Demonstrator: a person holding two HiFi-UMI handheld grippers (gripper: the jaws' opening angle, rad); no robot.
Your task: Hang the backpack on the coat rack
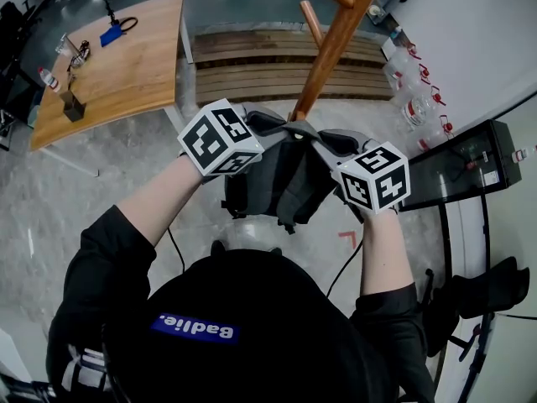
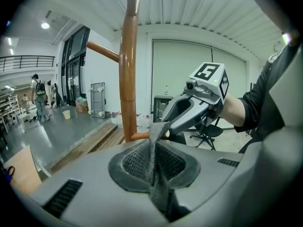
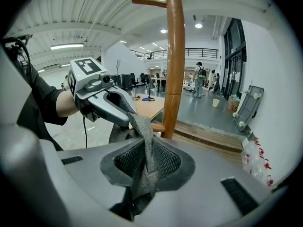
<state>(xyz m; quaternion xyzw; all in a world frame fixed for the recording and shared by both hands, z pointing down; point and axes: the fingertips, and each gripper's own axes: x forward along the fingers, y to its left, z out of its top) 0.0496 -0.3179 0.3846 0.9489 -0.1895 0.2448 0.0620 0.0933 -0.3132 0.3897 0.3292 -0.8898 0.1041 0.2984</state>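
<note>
Now backpack [image 1: 284, 185] vertical, top end up

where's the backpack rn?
Head view centre: the backpack hangs between the left gripper and right gripper, both clamped on its strap, close to the coat rack pole.

A grey polished floor [image 1: 92, 191] spread through the room. A wooden table [image 1: 134, 74] stood on it, with a blue item [image 1: 111, 35] near its far edge and a small dark box [image 1: 73, 107] close to its left edge. Beside the table lay a slatted wooden platform [image 1: 252, 70]. Clear bottles [image 1: 411, 99] stood along the foot of a white wall [image 1: 478, 49]. The ceiling [image 3: 109, 13] was ribbed and white, lit by a strip lamp [image 3: 68, 46]. Tall dark-framed windows [image 2: 75, 65] rose next to a railed mezzanine [image 2: 23, 59].
</note>
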